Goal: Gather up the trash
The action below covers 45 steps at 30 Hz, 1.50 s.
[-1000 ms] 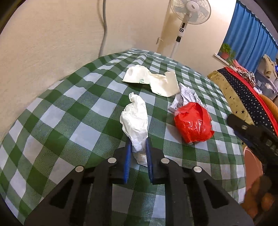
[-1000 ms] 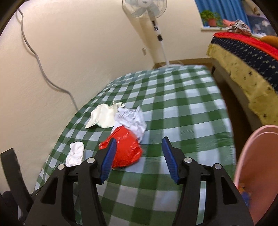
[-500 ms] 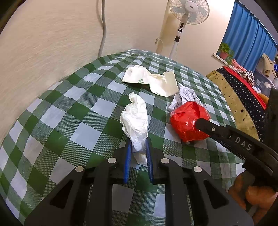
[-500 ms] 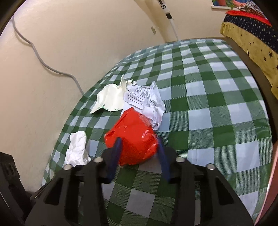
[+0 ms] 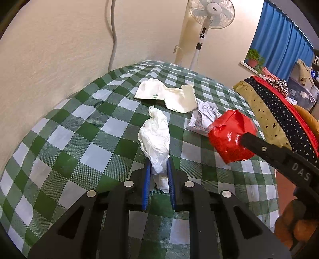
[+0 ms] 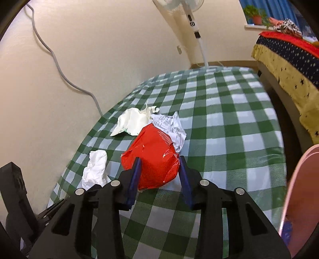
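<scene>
Right wrist view, item one: we hold a red plastic bag [image 6: 153, 157], crumpled into a ball, with the right gripper [image 6: 159, 165] clamped on it, blue pads pressed into both its flanks. It sits just above the green-checked tablecloth [image 6: 229, 123]; the left wrist view shows it clear of the cloth.

Item two: a white crumpled tissue [image 5: 156, 137], pinched at its lower end between the nearly closed fingers of our left gripper [image 5: 158, 169], the rest standing up over the cloth.

Item three: a crumpled printed paper [image 6: 171, 127], lying just behind the red bag (touching it or not, we cannot tell).

Item four: a cream torn wrapper [image 5: 169, 94], flat on the cloth, farther back toward the wall.

Surroundings: a standing fan [image 5: 211, 12] beyond the table's far end; a pink bin [image 6: 303, 199] at the right edge; a star-patterned bedspread [image 6: 285, 57] to the right.
</scene>
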{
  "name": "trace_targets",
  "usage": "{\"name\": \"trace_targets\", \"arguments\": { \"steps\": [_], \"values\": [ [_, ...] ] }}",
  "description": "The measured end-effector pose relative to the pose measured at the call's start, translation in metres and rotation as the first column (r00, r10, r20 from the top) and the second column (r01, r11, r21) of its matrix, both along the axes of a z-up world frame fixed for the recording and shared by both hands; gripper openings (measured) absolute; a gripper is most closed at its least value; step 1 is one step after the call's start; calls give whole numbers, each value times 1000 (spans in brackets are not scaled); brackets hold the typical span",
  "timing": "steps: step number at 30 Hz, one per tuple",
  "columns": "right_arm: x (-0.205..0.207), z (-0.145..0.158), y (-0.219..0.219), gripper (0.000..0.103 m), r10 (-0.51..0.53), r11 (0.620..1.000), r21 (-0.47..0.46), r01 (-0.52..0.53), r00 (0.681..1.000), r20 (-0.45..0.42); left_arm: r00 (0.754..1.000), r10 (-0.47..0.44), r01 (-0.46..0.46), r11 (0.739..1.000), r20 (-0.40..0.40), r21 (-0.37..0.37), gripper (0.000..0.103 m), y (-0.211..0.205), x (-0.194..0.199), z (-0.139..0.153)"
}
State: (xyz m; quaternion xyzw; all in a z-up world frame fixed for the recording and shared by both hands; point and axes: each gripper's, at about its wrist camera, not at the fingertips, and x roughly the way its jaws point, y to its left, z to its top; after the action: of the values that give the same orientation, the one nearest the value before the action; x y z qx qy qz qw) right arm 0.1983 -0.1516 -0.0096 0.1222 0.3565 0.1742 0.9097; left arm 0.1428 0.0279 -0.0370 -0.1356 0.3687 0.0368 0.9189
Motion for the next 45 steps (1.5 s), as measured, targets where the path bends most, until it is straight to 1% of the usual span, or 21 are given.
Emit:
{"name": "trace_targets", "arguments": {
  "steps": [6, 16, 30, 37, 45],
  "values": [
    [-13, 12, -11, 38, -37, 999, -17, 38, 999, 29, 1000, -13, 13, 1000, 15, 1, 16, -3, -6, 7],
    [-34, 32, -23, 38, -68, 996, -50, 73, 994, 81, 999, -34, 34, 999, 42, 3, 16, -9, -14, 20],
    [-66, 63, -42, 38, -123, 984, -108, 140, 981, 151, 995, -69, 68, 998, 70, 13, 16, -23, -27, 33],
    [-82, 73, -57, 38, -174, 969, -147, 198, 972, 160, 991, -102, 101, 995, 81, 21, 16, -38, -30, 36],
    [-98, 84, -78, 38, -261, 926, -233, 295, 951, 166, 983, -157, 154, 988, 100, 31, 16, -57, -34, 41]
  ]
}}
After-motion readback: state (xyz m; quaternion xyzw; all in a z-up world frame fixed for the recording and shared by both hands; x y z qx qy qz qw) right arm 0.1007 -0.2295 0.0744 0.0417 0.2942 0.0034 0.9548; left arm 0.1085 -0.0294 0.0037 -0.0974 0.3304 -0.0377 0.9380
